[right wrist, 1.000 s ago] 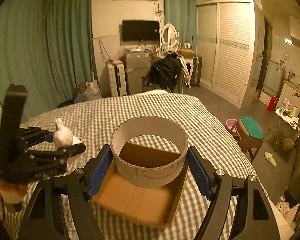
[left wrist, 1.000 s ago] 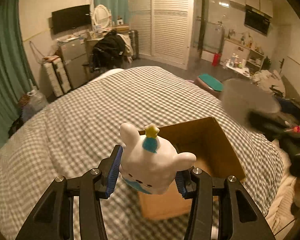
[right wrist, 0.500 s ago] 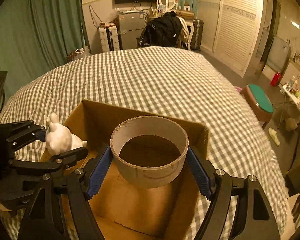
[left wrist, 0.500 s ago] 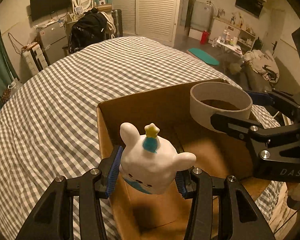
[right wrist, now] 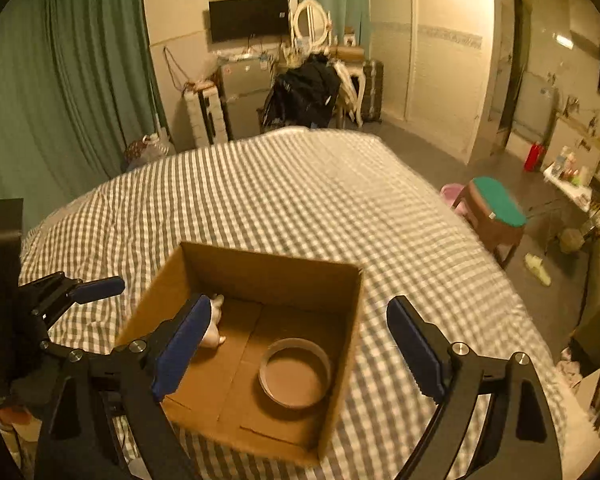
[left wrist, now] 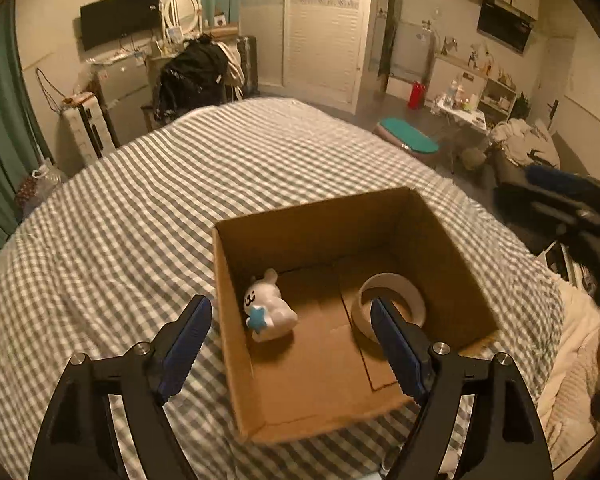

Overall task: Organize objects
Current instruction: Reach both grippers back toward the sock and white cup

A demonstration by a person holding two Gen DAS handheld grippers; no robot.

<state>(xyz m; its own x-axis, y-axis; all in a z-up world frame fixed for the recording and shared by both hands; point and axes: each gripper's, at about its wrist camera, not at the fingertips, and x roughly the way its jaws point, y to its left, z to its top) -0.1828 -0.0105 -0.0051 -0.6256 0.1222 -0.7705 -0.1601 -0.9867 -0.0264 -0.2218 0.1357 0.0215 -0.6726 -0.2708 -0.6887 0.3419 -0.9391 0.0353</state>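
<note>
An open cardboard box (left wrist: pixel 452 248) stands on the checked bed (left wrist: pixel 140 208). A white rabbit figurine (left wrist: pixel 268 310) with a blue star lies on its side at the box's left wall. A wide tape ring (left wrist: pixel 392 308) lies flat on the box floor at the right. My left gripper (left wrist: pixel 292 344) is open and empty above the box's near edge. In the right wrist view the box (right wrist: pixel 340 320) holds the ring (right wrist: pixel 296 372) and the figurine (right wrist: pixel 214 326), partly hidden behind a finger. My right gripper (right wrist: pixel 296 352) is open and empty above the box.
The right gripper (left wrist: pixel 572 208) shows at the right edge in the left wrist view; the left gripper (right wrist: pixel 80 292) shows at the left in the right wrist view. A green-topped stool (right wrist: pixel 496 208) stands beside the bed. Desk, chair with black clothes (right wrist: pixel 304 92) and suitcases are beyond the bed's far end.
Both grippers have opened and lifted away. The rabbit figurine and the tape ring were let go and now lie on the box floor.
</note>
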